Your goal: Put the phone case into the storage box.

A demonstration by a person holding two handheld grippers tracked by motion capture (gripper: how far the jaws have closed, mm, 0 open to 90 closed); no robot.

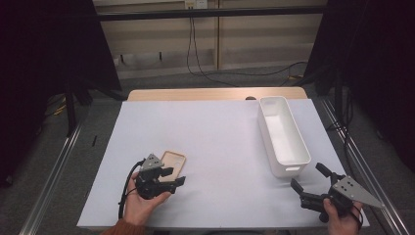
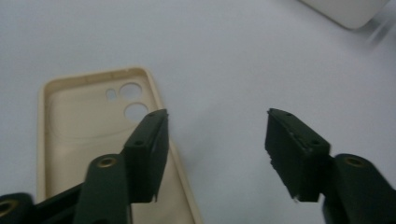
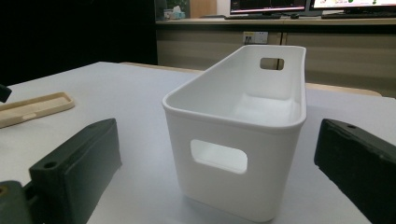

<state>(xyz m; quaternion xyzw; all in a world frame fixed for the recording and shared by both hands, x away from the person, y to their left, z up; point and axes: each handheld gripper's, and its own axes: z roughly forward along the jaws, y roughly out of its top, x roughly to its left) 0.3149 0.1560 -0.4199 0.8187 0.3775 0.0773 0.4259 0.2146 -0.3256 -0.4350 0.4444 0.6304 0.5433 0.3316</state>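
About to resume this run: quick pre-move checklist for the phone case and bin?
1. Left gripper open: ok, jaws apart, nothing between them.
2. Phone case free on the white mat: ok, lying flat, open side up; one jaw is over its edge.
3. Right gripper open: ok, nothing held.
4. White bin upright and empty: ok.
5. Path from case to bin clear: ok in the high view.
6. Left jaw touching case: cannot tell.

A pale beige phone case (image 1: 173, 162) with a cream inner face lies on a plain white table cover (image 1: 215, 142), beside a glossy white bin (image 1: 283, 134). Both grippers, left (image 1: 177, 177) and right (image 1: 307, 178), are matte black, each topped by a grey plate; a rust-coloured sleeve (image 1: 123, 228) shows.
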